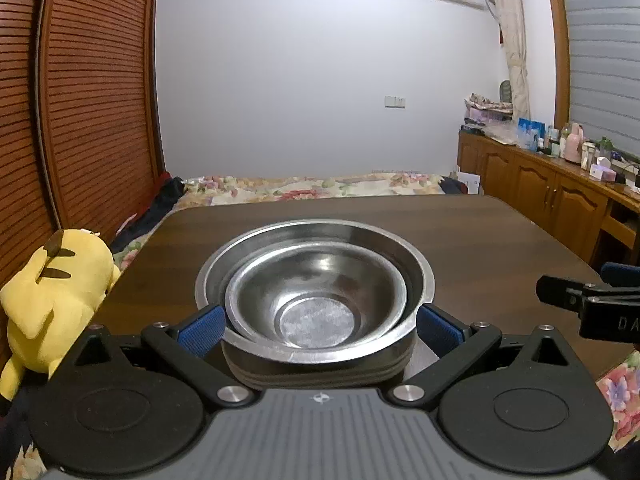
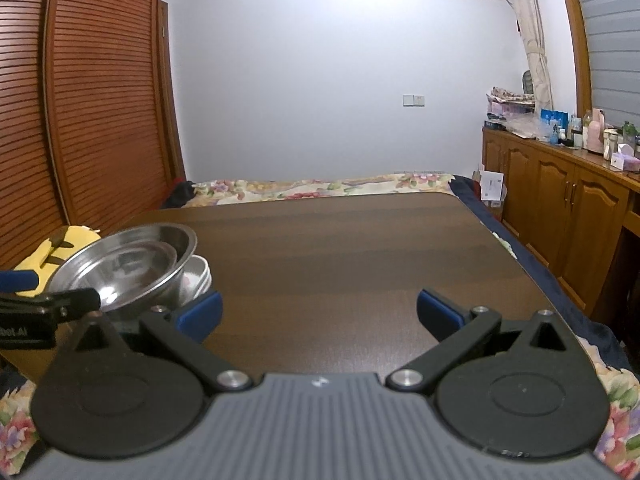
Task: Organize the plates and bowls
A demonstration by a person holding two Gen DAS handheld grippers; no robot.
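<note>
— Two steel bowls, is that right?
— Yes: a small steel bowl [image 1: 316, 304] sits nested inside a large steel bowl [image 1: 320, 240], and both rest on a grey ribbed stack [image 1: 316, 374] on the dark wooden counter [image 1: 460, 240], near its left edge.
— And the left tongs [image 1: 320, 326]?
— Spread wide, one blue pad [image 1: 202, 330] on each side of the stack, just beside it; whether the pads touch it, I cannot tell.
— What does the right wrist view show?
— The right tongs [image 2: 320, 314] are open with nothing between the pads, over bare counter to the right of the bowls. A white dish [image 2: 198, 276] shows beneath the large bowl there.
— Anything else nearby?
— A yellow plush toy [image 1: 52, 292] lies off the counter's left edge, with a floral bedspread [image 1: 312, 186] beyond the far end.
</note>
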